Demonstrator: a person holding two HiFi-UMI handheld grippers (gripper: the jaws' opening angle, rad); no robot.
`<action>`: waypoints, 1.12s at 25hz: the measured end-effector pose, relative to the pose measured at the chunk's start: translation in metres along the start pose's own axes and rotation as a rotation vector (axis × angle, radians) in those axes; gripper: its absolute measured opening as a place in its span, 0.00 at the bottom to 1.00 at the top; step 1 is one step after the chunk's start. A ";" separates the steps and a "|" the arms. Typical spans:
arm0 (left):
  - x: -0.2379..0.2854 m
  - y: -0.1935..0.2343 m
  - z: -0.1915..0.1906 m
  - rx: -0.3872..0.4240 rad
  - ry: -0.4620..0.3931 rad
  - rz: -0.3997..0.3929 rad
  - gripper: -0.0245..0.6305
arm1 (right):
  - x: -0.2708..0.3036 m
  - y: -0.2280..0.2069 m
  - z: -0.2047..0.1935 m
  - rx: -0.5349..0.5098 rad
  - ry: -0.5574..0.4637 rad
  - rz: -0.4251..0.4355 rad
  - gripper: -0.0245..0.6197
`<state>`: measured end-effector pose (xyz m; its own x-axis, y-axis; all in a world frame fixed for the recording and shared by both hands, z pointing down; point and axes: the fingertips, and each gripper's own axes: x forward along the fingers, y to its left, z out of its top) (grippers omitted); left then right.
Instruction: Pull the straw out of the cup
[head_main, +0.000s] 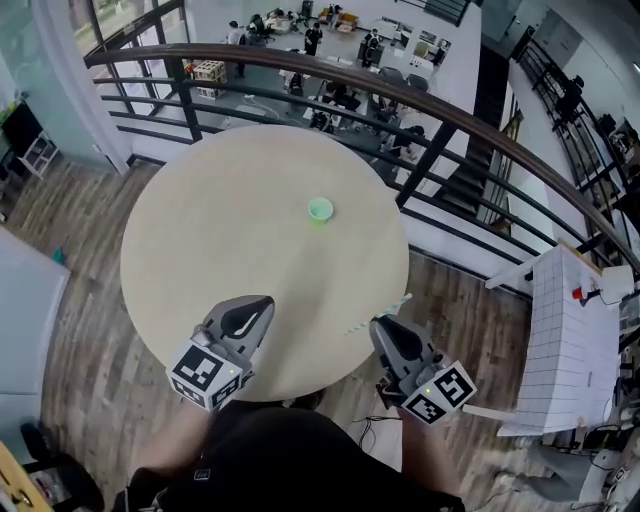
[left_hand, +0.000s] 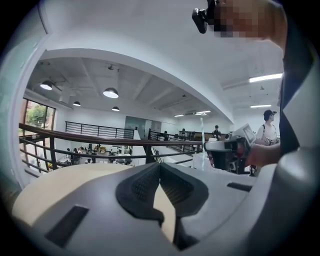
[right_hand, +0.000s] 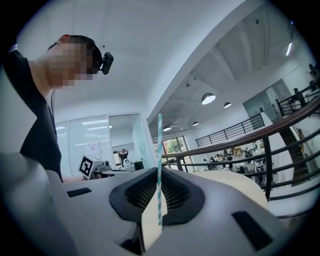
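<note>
A small green cup (head_main: 320, 210) stands upright and alone on the round beige table (head_main: 230, 230), right of its centre. The green-and-white striped straw (head_main: 395, 304) is out of the cup, and my right gripper (head_main: 380, 322) is shut on it off the table's near right edge. In the right gripper view the straw (right_hand: 159, 165) stands upright between the pads. My left gripper (head_main: 262, 300) hovers over the table's near edge, shut and holding nothing; its jaws (left_hand: 160, 166) meet at the tip. Both grippers are well short of the cup.
A dark curved railing (head_main: 440, 110) runs round the far and right sides of the table, with an open lower floor beyond it. A white gridded table (head_main: 565, 340) stands at the right. Wooden floor (head_main: 90, 230) surrounds the table.
</note>
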<state>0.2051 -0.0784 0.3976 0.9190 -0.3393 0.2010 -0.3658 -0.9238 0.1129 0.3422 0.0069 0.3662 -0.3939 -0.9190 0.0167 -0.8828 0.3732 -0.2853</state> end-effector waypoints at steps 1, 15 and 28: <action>-0.005 -0.004 0.002 -0.006 -0.007 0.018 0.05 | -0.003 0.008 0.002 0.007 -0.008 0.017 0.10; -0.048 0.007 0.030 0.077 -0.083 0.018 0.05 | 0.025 0.069 0.024 -0.037 -0.090 0.033 0.10; -0.066 0.005 0.025 0.059 -0.078 0.003 0.05 | 0.021 0.084 0.021 -0.043 -0.092 0.001 0.10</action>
<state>0.1464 -0.0651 0.3601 0.9274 -0.3526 0.1251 -0.3613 -0.9308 0.0548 0.2652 0.0159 0.3221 -0.3715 -0.9256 -0.0723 -0.8931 0.3776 -0.2443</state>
